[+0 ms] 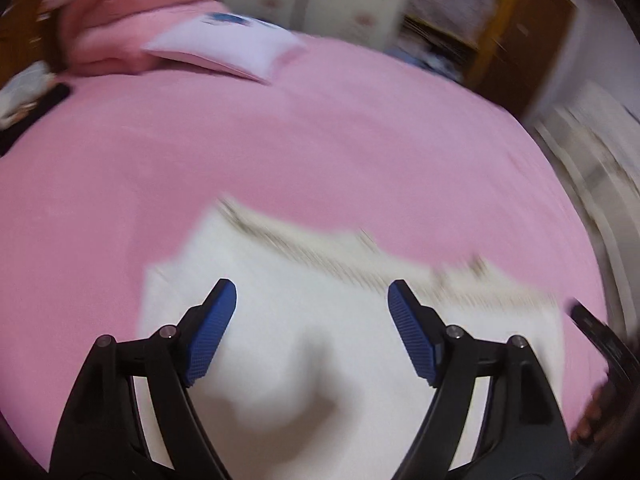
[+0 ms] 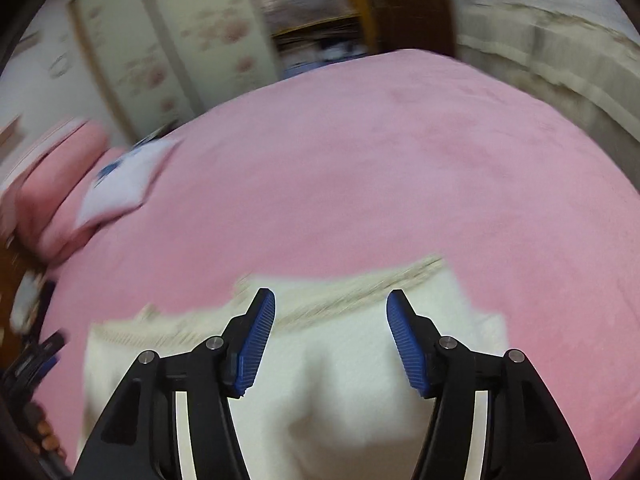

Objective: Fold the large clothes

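Note:
A white garment (image 1: 304,320) with a beige ribbed edge lies folded on the pink bed cover (image 1: 320,140). My left gripper (image 1: 312,296) hangs just above it, open, its blue pads (image 1: 212,332) wide apart with only the cloth below them. In the right wrist view the same white garment (image 2: 332,380) fills the lower middle, a soft ridge of cloth rising between the arms. My right gripper (image 2: 330,308) is open over it, nothing pinched between its blue pads (image 2: 256,344). The other gripper shows as a dark shape at the right edge (image 1: 600,336) and the left edge (image 2: 32,360).
A pink pillow (image 1: 120,12) and a white cushion with a blue print (image 1: 224,46) lie at the bed's far left. Floral wardrobe doors (image 2: 160,40) and a wooden shelf (image 1: 500,32) stand beyond the bed. A pale curtain or bedding (image 2: 560,52) lies at the right.

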Available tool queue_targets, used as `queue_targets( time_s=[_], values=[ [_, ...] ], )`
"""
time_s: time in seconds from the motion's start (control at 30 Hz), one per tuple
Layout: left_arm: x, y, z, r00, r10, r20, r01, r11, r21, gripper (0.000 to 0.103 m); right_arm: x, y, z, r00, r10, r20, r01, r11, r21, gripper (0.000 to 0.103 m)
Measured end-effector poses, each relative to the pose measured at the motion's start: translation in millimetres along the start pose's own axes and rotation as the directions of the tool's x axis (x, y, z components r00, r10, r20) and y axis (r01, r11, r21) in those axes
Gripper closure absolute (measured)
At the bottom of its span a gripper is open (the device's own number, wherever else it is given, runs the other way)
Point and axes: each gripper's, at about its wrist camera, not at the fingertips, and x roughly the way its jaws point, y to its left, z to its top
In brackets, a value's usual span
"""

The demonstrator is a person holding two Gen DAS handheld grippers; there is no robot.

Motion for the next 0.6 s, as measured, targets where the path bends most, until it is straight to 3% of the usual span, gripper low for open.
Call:
queue_targets(
  time_s=[0.03, 0.07, 0.1, 0.17, 0.23, 0.3, 0.4, 0.47, 0.6],
  values=[
    [-3.2, -9.3, -10.9, 1.0, -0.014, -0.01, 0.014, 1.0, 0.025, 0.029, 0.1, 7.5, -7.3, 0.999, 0.04, -0.026, -0.041, 0.999, -0.026, 0.048],
    [-6.6, -18.4, -23.4, 1.0, -0.011, -0.01, 0.011, 0.999, 0.049, 0.032, -0.3, 17.8, -19.2, 0.995, 0.087, -0.057, -0.09, 0.995, -0.051, 0.061],
    [-8.9, -28.7, -38.7, 1.0, -0.005, -0.017, 0.006, 0.997, 0.078, 0.043, 0.8, 27.3, -33.2, 0.987, 0.134, -0.094, -0.14, 0.988, -0.065, 0.076],
    [-6.1, -39.4, -63.2, 0.996, -0.038, -0.083, 0.046, 0.995, 0.088, 0.058, 4.8, 42.0, -64.0, 0.963, 0.21, -0.167, -0.22, 0.974, -0.047, 0.087],
    [-3.6, -42.3, -91.3, 0.982, -0.097, -0.165, 0.107, 0.993, 0.055, 0.088, 3.4, 56.4, -103.0, 0.936, 0.261, -0.235, -0.272, 0.962, -0.015, 0.093],
    [2.2, -42.5, -113.3, 0.966, -0.119, -0.231, 0.126, 0.992, 0.015, 0.097, 9.0, 61.2, -129.9, 0.911, 0.284, -0.298, -0.293, 0.956, 0.016, 0.098],
    [10.3, -45.1, -143.8, 0.936, -0.135, -0.324, 0.135, 0.991, -0.023, 0.101, 6.8, 70.6, -166.1, 0.902, 0.293, -0.317, -0.299, 0.954, 0.03, 0.099],
    [13.9, -39.5, -151.9, 0.926, -0.157, -0.343, 0.144, 0.987, -0.064, 0.101, 3.9, 68.2, -179.4, 0.894, 0.316, -0.319, -0.318, 0.947, 0.047, 0.099],
    [22.6, -27.0, -172.7, 0.905, -0.218, -0.366, 0.166, 0.972, -0.169, 0.101, 13.1, 69.4, -192.7, 0.837, 0.351, -0.421, -0.344, 0.934, 0.095, 0.099]
  ],
)
